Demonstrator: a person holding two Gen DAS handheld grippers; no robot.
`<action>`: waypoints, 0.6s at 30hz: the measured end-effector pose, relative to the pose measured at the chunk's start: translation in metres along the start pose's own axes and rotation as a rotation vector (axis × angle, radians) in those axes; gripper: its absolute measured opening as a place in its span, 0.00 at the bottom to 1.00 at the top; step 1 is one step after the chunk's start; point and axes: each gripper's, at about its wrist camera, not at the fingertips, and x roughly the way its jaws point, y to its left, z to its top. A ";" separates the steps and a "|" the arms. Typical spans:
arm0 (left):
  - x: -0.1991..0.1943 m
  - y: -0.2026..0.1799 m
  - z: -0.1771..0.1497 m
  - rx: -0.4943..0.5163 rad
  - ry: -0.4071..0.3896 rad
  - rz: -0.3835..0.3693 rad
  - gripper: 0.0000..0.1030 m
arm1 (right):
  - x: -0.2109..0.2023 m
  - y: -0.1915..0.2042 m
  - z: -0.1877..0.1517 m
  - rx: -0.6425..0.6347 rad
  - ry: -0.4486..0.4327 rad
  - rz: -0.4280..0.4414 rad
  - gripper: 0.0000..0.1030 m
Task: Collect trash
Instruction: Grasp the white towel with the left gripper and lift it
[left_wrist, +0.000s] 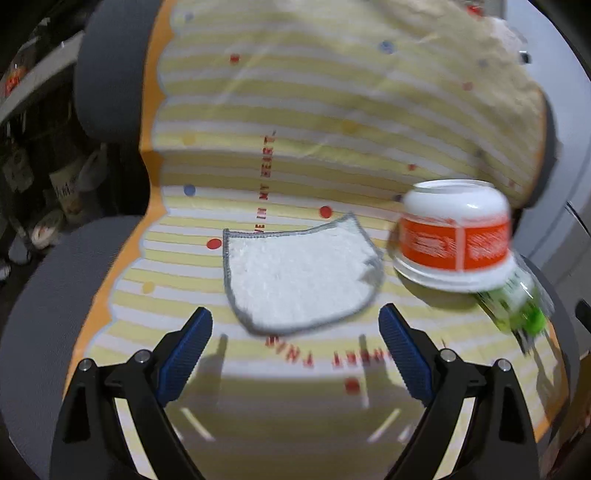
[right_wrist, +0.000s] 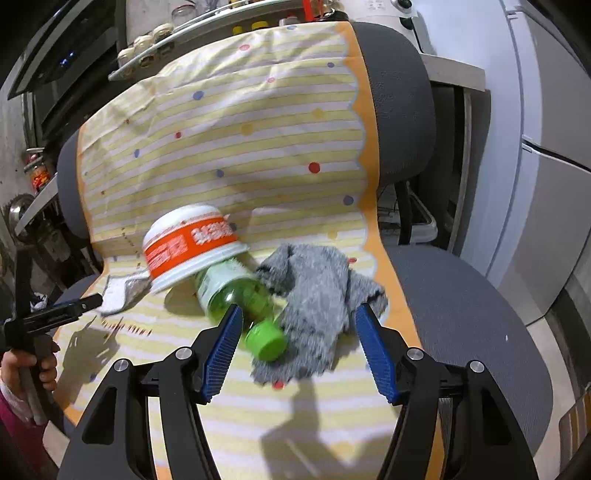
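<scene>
Our right gripper (right_wrist: 299, 325) hangs wide open and empty above the striped cloth (right_wrist: 229, 140) on the chair seat (right_wrist: 461, 314), its fingers flanking a green bottle (right_wrist: 236, 295) and a crumpled grey rag (right_wrist: 317, 291). Our left gripper (left_wrist: 295, 328), equally wide, faces a white towel (left_wrist: 295, 269). Behind the bottle an upturned white-and-orange cup (right_wrist: 188, 243) leans on it, towards the backrest (right_wrist: 399, 99).

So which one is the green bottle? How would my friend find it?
Look at the grey chair covered with a striped yellow cloth. On the seat, the bottle lies on its side, tucked under the upside-down white and orange bowl, beside a grey rag. It alone is see-through green, with a bright green cap.
</scene>
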 end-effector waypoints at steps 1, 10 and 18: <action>0.011 0.000 0.007 -0.008 0.024 0.007 0.86 | 0.003 -0.001 0.003 0.001 -0.001 -0.004 0.63; 0.053 -0.017 0.018 0.057 0.134 0.028 0.58 | 0.053 -0.019 0.029 0.011 0.066 -0.062 0.63; 0.013 -0.042 -0.009 0.161 0.063 -0.058 0.04 | 0.111 -0.019 0.025 -0.022 0.233 -0.074 0.62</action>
